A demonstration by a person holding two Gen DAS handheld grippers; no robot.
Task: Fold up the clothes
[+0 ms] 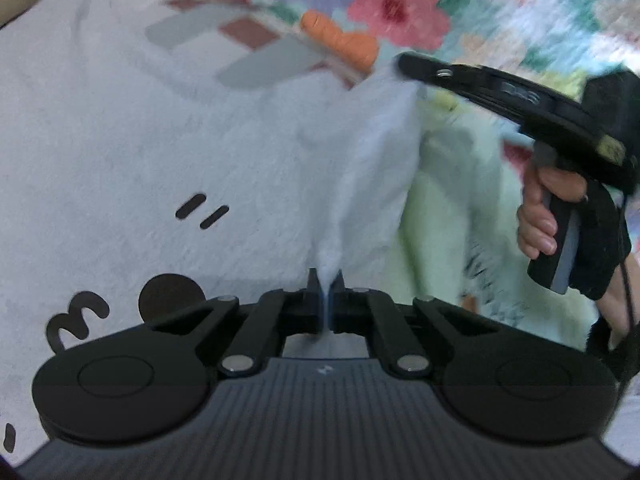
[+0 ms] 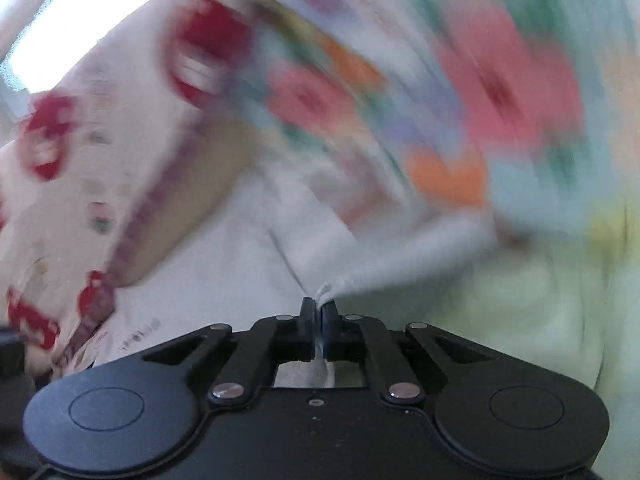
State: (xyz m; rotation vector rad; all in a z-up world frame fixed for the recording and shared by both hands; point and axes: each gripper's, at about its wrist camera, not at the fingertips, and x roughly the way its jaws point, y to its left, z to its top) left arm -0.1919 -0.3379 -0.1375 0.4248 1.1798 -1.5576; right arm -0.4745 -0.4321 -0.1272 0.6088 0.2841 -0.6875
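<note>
Left wrist: my left gripper (image 1: 327, 280) pinches the edge of the white fleecy garment with black print (image 1: 160, 152) lying on the flowered bedspread (image 1: 500, 8) | Right wrist: my right gripper (image 2: 319, 308) clamps another edge of it (image 2: 400, 256) | Progress: both edges gripped, fold not yet made.

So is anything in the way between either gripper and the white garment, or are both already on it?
Nothing visible stands between. The left gripper is shut on an edge of the white garment, and the right gripper is shut on another edge. The pale green cloth lies beside it, not between.
</note>
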